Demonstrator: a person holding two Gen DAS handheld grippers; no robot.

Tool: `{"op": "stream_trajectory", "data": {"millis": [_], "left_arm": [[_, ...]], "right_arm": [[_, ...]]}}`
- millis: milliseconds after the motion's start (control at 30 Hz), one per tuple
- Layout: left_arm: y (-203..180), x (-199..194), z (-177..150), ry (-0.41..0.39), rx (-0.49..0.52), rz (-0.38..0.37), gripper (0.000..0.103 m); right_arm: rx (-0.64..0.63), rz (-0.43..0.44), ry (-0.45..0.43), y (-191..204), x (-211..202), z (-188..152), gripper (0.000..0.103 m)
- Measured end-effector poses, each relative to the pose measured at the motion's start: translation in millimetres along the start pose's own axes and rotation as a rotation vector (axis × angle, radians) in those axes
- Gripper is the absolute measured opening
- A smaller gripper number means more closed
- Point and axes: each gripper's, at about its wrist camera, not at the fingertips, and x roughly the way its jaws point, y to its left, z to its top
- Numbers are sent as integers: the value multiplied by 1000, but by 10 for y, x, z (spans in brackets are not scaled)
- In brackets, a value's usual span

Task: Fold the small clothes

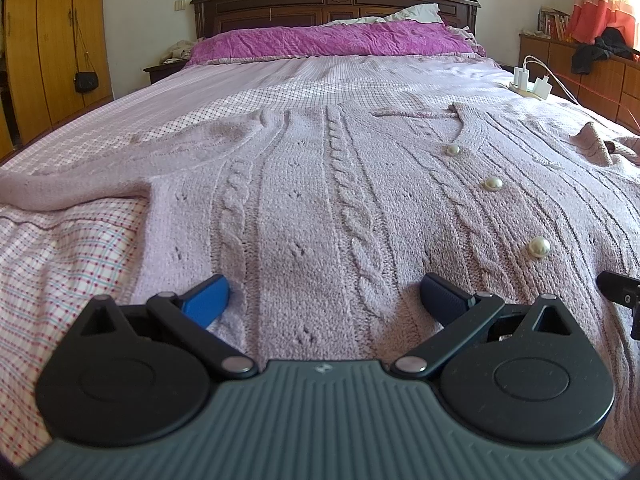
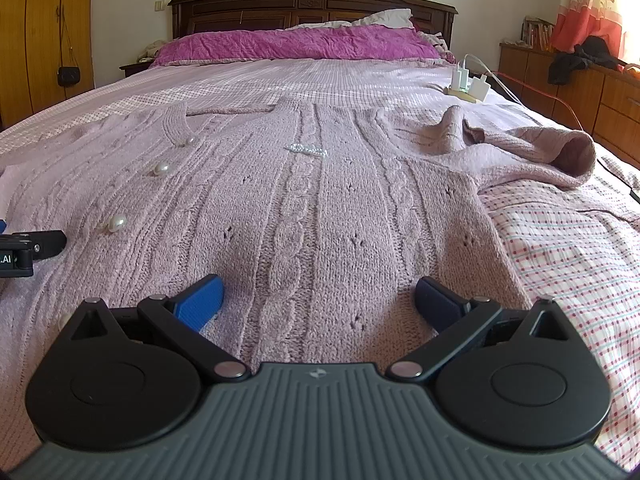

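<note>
A pale pink cable-knit cardigan [image 1: 320,200] with pearl buttons [image 1: 493,183] lies spread front-up on the bed. My left gripper [image 1: 324,300] is open, its blue fingers low over the hem on the cardigan's left half. In the right wrist view the same cardigan [image 2: 320,208] fills the middle, and my right gripper [image 2: 318,300] is open over the hem of the right half. The left sleeve [image 1: 80,176] stretches out flat to the left. The right sleeve [image 2: 540,152] lies bunched with its cuff open. Neither gripper holds cloth.
The bed has a checked sheet [image 1: 60,264] and a magenta pillow [image 1: 328,40] before a dark headboard. A power strip with chargers [image 2: 468,84] sits on the bed's right edge. A wardrobe [image 1: 48,40] stands left, a low cabinet [image 2: 580,92] right.
</note>
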Motion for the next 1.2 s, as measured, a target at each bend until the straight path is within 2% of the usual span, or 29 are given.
{"op": "stream_trajectory", "data": {"millis": [333,567,833,1200], "left_arm": [[2,8,2,-6,-12,5,103],[-6,-10,46,22,0,6,103],[41,-86,225,95,-56,-23,103],[28,-178,520,46,-61,-20,103]], "right_arm": [[8,8,7,6,32,-7,103],[42,46,29,-57,-28,31,103],[201,171,53,-359,-158,233,103],[311,211,10,-889,-119,649,103]]}}
